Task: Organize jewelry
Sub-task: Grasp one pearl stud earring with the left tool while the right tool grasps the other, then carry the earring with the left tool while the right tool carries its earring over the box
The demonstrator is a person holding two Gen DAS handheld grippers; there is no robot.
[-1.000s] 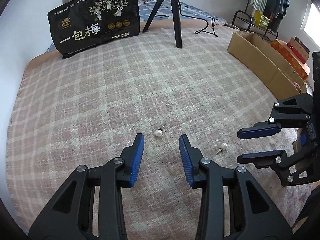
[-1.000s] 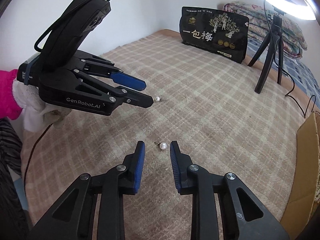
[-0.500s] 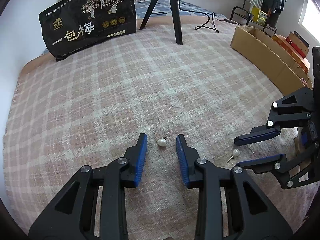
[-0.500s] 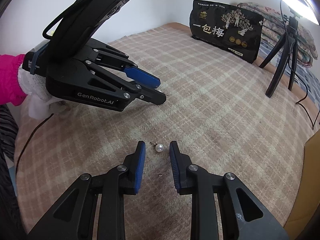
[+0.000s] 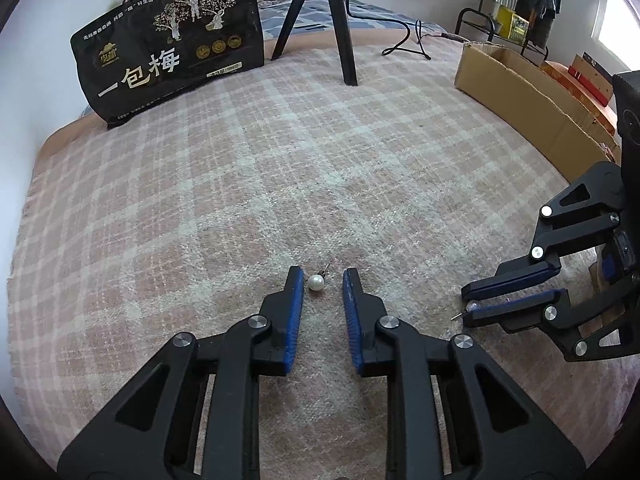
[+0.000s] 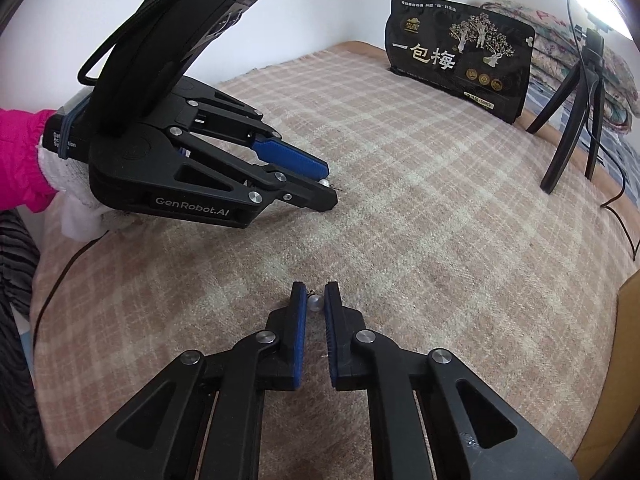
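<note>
Two white pearl stud earrings lie on the pink checked blanket (image 5: 240, 184). One pearl earring (image 5: 315, 282) sits between the blue pads of my left gripper (image 5: 322, 277). It rests against the left pad with a gap on the right, and the jaws are closing. From the right wrist view, the left gripper (image 6: 329, 186) shows the same pearl (image 6: 326, 181) at its tips. The second pearl earring (image 6: 315, 303) is between the pads of my right gripper (image 6: 314, 293). Those jaws are also closing, and the pads meet the pearl on both sides. My right gripper (image 5: 466, 306) appears at the right edge.
A black snack bag (image 5: 168, 52) leans at the blanket's far end beside a black tripod (image 5: 320, 20) with a trailing cable (image 5: 404, 40). A long cardboard box (image 5: 520, 92) borders the right edge. A white-gloved hand (image 6: 76, 208) with a pink sleeve (image 6: 20, 156) holds the left gripper.
Both grippers' jaws have narrowed around their pearls. The right pads have come onto the second pearl, and the left pads have drawn close to the first.
</note>
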